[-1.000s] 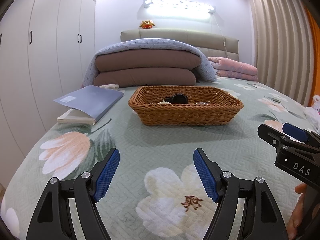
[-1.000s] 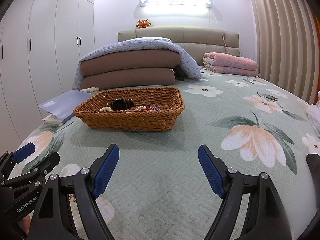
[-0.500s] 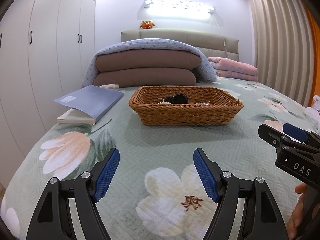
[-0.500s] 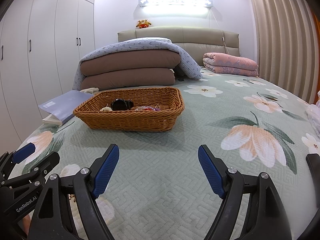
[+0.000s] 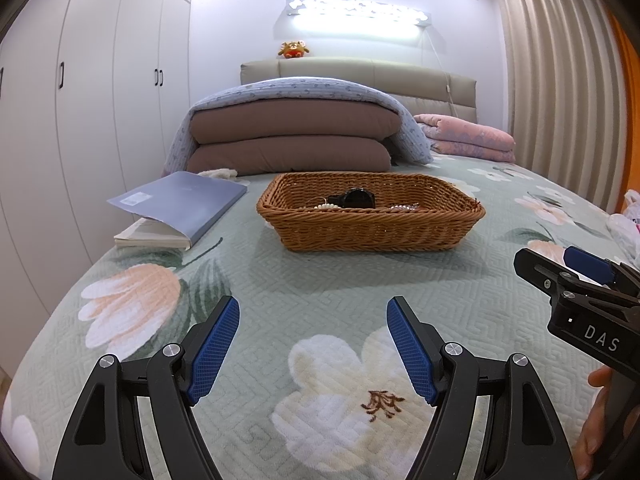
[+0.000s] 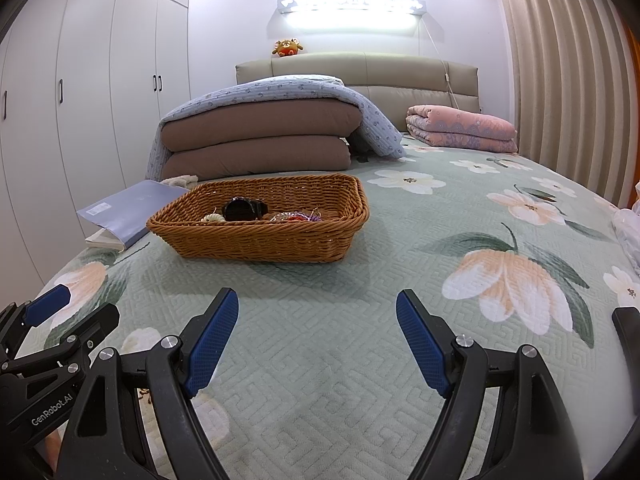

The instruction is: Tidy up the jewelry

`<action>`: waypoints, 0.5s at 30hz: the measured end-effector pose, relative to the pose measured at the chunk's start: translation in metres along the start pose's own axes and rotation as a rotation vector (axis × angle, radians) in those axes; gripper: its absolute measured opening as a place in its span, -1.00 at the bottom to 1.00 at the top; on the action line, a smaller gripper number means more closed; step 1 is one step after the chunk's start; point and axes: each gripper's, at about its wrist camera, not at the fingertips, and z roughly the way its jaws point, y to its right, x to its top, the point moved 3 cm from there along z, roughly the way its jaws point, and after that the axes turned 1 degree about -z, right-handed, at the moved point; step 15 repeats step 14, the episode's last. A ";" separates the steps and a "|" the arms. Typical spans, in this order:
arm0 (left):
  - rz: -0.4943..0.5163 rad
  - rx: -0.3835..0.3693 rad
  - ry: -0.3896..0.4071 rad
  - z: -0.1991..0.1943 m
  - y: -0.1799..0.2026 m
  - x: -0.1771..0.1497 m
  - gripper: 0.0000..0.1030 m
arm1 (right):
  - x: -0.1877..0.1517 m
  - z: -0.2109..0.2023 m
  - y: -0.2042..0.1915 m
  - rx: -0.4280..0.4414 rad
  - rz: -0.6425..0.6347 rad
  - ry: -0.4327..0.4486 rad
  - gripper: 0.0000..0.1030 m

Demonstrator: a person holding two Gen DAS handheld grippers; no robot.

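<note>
Left wrist view, left to right: blue book (image 5: 180, 204) at mid-left; wicker basket (image 5: 370, 214) at centre, holding a black watch (image 5: 356, 199) and beads, well beyond the fingertips. Left gripper (image 5: 313, 344) at lower centre, jaws spread, nothing between them, above the floral bedspread (image 5: 320, 280). Right wrist view: basket at centre-left, up and left of the right gripper (image 6: 317, 340), jaws likewise spread and empty.
</note>
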 end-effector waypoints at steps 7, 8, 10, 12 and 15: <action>0.000 0.003 0.004 -0.001 0.000 0.001 0.50 | 0.000 -0.001 -0.001 0.000 0.000 0.000 0.61; 0.000 0.002 0.003 -0.001 0.001 0.000 0.50 | 0.000 -0.001 -0.001 0.000 0.000 0.000 0.61; 0.000 0.007 0.003 -0.001 0.002 0.000 0.50 | 0.000 -0.001 -0.001 0.000 -0.001 -0.001 0.61; -0.003 0.013 0.011 -0.002 0.001 0.001 0.50 | 0.000 -0.001 -0.001 0.000 -0.001 0.000 0.61; -0.003 0.034 0.037 -0.005 0.000 0.002 0.50 | 0.000 -0.001 -0.001 -0.001 -0.001 0.000 0.61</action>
